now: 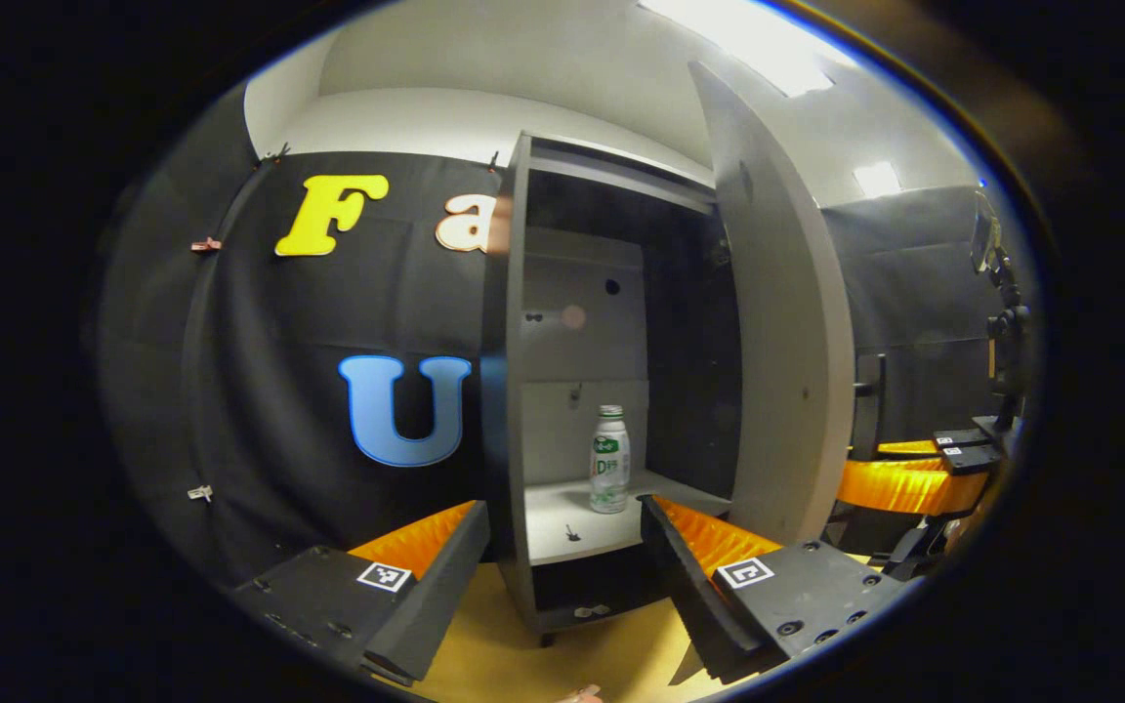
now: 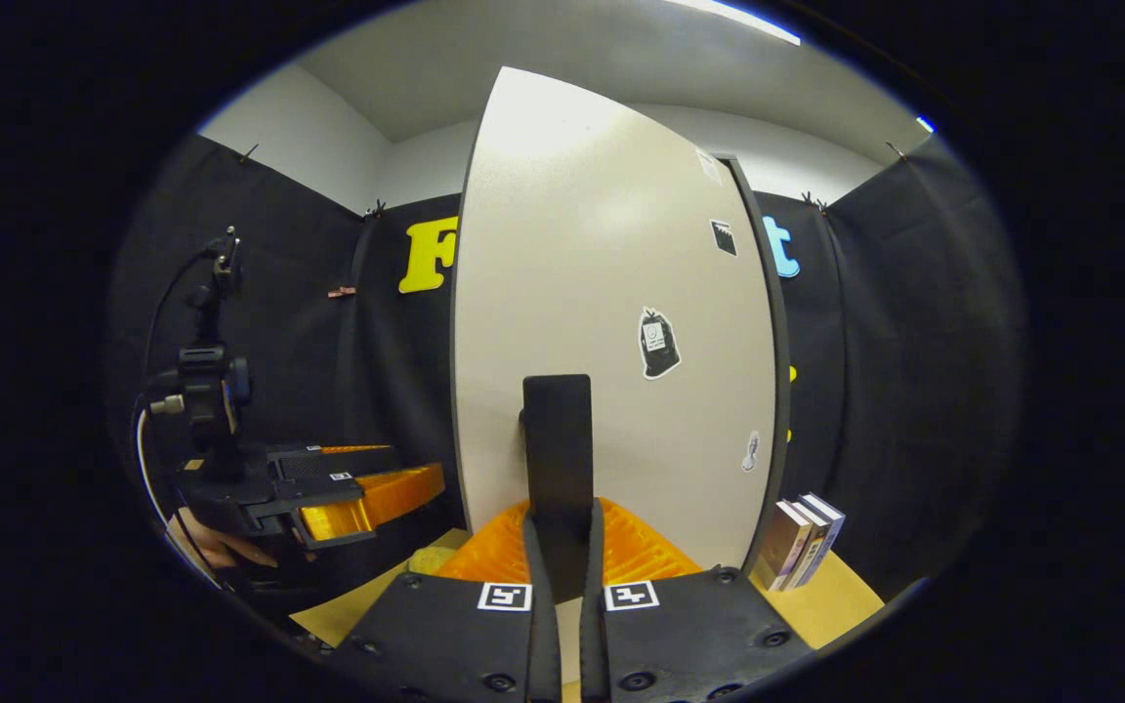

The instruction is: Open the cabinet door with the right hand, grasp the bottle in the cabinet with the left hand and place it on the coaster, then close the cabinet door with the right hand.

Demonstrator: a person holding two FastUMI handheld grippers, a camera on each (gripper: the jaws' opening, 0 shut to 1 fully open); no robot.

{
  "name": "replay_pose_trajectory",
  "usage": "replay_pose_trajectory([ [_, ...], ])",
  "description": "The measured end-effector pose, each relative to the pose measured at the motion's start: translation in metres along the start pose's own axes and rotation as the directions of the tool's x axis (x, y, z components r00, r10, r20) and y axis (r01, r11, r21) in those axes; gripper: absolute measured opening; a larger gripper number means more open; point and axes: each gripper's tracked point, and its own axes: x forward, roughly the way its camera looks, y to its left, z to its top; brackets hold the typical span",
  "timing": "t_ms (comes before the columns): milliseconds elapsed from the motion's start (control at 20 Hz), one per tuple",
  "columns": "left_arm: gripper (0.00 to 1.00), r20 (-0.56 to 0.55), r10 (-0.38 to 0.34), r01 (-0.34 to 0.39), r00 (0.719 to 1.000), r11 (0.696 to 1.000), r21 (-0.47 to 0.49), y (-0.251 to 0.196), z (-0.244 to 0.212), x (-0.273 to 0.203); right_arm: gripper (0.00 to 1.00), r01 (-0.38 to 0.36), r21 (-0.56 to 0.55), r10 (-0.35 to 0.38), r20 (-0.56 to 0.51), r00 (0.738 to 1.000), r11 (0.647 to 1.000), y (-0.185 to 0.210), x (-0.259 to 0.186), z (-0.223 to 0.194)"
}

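Bottle upright on cabinet shelf, door swung open.
L gripper spread wide, facing bottle w/o touching; R gripper clamped on door handle.

I'm seeing ceiling lights blowing out white at one o'clock in the left gripper view. The cabinet interior is sitting in deep shadow. Glare is washing the cabinet door in the right gripper view. Straight edges are bowing toward the rims, and both pictures are softening there.
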Motion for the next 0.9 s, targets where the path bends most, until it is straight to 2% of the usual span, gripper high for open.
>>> replay_pose_trajectory([
  [250,0.98,-0.013,-0.076,0.075,0.997,0.997,-0.032,0.0,-0.002,0.036,0.12,0.059,-0.012,-0.059,0.001,0.998,0.998,-0.033,-0.031,0.005],
  [550,0.98,-0.035,-0.17,0.168,0.985,0.985,-0.048,-0.063,-0.007,0.059,0.11,0.171,-0.061,-0.171,0.002,0.985,0.983,-0.074,-0.051,0.012],
  [900,0.98,-0.032,-0.209,0.208,0.977,0.978,-0.032,-0.101,-0.01,0.076,0.1,0.246,-0.052,-0.246,0.005,0.969,0.968,-0.117,-0.069,0.016],
])
